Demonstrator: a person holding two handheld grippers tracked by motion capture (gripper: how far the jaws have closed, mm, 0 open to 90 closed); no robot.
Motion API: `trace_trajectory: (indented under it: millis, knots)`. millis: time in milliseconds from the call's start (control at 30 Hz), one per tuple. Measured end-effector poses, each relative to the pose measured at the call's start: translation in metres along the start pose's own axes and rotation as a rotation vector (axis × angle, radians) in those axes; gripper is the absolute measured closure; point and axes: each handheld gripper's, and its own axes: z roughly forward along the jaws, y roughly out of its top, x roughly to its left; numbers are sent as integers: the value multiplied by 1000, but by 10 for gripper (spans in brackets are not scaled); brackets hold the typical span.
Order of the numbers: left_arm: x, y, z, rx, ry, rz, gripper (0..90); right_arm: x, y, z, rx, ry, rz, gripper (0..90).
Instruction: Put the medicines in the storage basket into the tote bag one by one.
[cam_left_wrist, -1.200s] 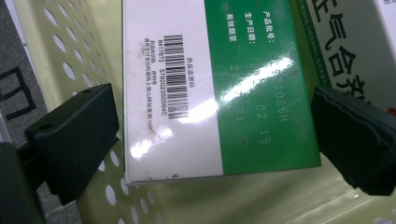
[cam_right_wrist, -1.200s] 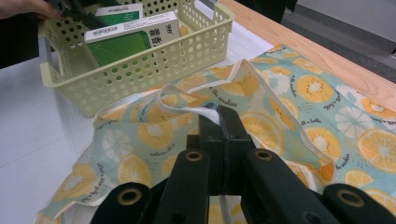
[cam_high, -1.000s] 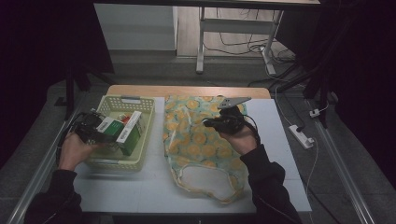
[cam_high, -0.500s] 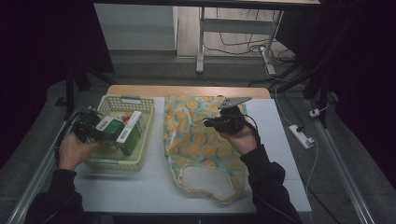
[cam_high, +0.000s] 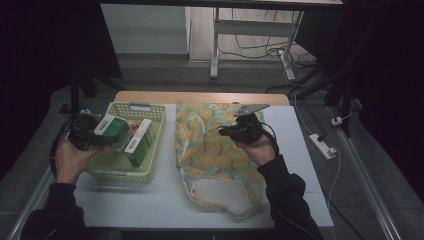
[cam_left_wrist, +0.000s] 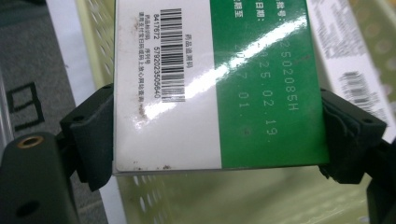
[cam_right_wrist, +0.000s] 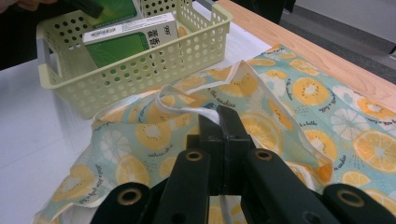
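Observation:
My left gripper (cam_left_wrist: 217, 135) is shut on a green and white box (cam_left_wrist: 219, 84) with a barcode, one jaw on each side of it. In the high view this box (cam_high: 112, 127) hangs above the left part of a pale yellow basket (cam_high: 131, 106), held by the left gripper (cam_high: 106, 136). A second green and white box (cam_high: 139, 142) leans inside the basket. A fruit-print fabric bag (cam_high: 215, 150) lies flat mid-table. The right gripper (cam_right_wrist: 219, 114) is shut on a raised fold of the bag (cam_right_wrist: 280, 102) with a white strap at its jaws.
The basket (cam_right_wrist: 140, 70) stands just left of the bag, with the second box (cam_right_wrist: 130, 37) in it. The table's wooden far edge (cam_high: 200, 97) runs behind both. A power strip (cam_high: 322, 145) lies on the floor to the right.
The left hand has lifted the green and white box a little higher over the basket. The right hand and the bag have stayed put.

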Motion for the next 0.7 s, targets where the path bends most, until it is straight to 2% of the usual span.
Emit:
trace_trajectory:
  millis: [167, 433, 567, 700]
  knots:
    - [0, -1, -16, -75, -19, -2, 148, 0, 0, -1, -2, -2, 2, 896]
    - [-4, -1, -35, -141, -44, 10, 149, -1, 0, -2, -6, -6, 4, 896]
    - [-11, 0, -45, -169, -60, 34, 148, -1, 0, -2, -7, -8, 4, 896]
    - [-21, 2, -55, -198, -102, 60, 149, 0, 0, -2, -10, -8, 2, 896]
